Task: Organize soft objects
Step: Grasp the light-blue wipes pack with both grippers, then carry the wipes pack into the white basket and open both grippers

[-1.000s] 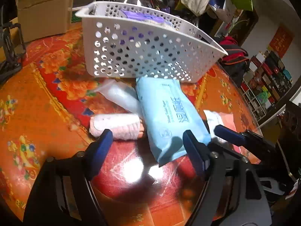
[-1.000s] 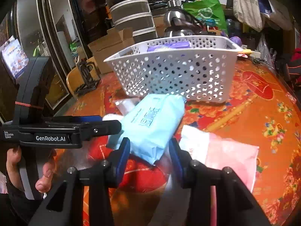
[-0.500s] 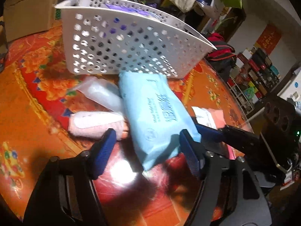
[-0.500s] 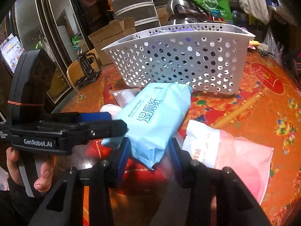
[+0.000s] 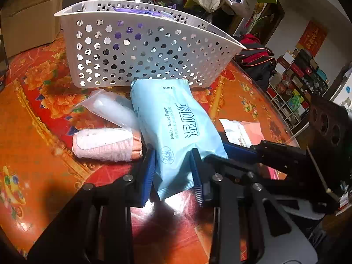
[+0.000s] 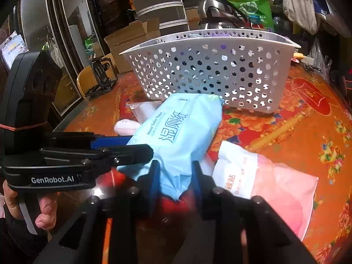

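While both grippers close on the wipes pack (image 5: 173, 129), basket (image 5: 140, 50) stands just behind.

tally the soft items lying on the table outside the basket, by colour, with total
Light blue: 1, the moist toilet paper pack
Pink: 2, the rolled cloth and the pink-and-white packet
Clear: 1, the plastic pouch
Total: 4
Contents of the white basket are mostly hidden, so not counted.
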`<action>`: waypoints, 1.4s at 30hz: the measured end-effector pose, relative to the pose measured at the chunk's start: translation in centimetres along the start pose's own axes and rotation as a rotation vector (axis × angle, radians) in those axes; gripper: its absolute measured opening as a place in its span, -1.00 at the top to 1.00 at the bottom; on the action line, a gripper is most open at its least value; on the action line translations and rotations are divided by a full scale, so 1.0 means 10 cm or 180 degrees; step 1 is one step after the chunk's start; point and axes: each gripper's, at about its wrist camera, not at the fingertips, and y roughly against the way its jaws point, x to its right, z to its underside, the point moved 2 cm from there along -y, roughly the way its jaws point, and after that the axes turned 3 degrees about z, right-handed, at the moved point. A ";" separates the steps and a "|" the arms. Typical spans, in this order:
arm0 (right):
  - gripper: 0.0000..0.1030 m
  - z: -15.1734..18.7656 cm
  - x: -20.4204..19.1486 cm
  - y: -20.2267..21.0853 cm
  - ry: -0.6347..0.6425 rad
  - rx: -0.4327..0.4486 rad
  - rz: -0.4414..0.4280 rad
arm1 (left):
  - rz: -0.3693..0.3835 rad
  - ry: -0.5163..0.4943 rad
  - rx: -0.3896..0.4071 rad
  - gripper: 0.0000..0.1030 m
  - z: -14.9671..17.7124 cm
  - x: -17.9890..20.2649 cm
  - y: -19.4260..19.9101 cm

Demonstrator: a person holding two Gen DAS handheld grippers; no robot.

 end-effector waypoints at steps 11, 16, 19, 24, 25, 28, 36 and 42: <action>0.70 -0.09 -0.13 0.20 0.0105 0.0178 -0.0016 | 0.0031 -0.0096 0.0313 0.54 -0.01 0.12 0.29; 0.70 -0.19 -0.21 0.39 0.0165 0.0296 0.0000 | 0.0041 -0.0148 0.0444 0.54 -0.08 0.22 0.53; 0.70 -0.31 -0.26 0.55 0.0198 0.0390 -0.0005 | 0.0050 -0.0173 0.0536 0.54 -0.17 0.31 0.72; 0.71 -0.58 -0.35 0.88 0.0320 0.0605 0.0026 | 0.0013 -0.0290 0.0751 0.54 -0.41 0.53 1.08; 0.71 -0.65 -0.36 0.95 0.0352 0.0649 0.0043 | 0.0009 -0.0307 0.0790 0.54 -0.47 0.57 1.14; 0.71 -0.88 -0.36 1.10 0.0394 0.0762 0.0066 | 0.0032 -0.0338 0.0887 0.53 -0.69 0.66 1.27; 0.71 -1.52 -0.15 1.20 0.0429 0.0901 0.0199 | 0.0052 -0.0365 0.1004 0.54 -1.47 0.78 1.26; 0.72 -1.87 0.22 1.06 0.0350 0.0906 0.0225 | 0.0040 -0.0427 0.0979 0.54 -1.96 0.86 0.97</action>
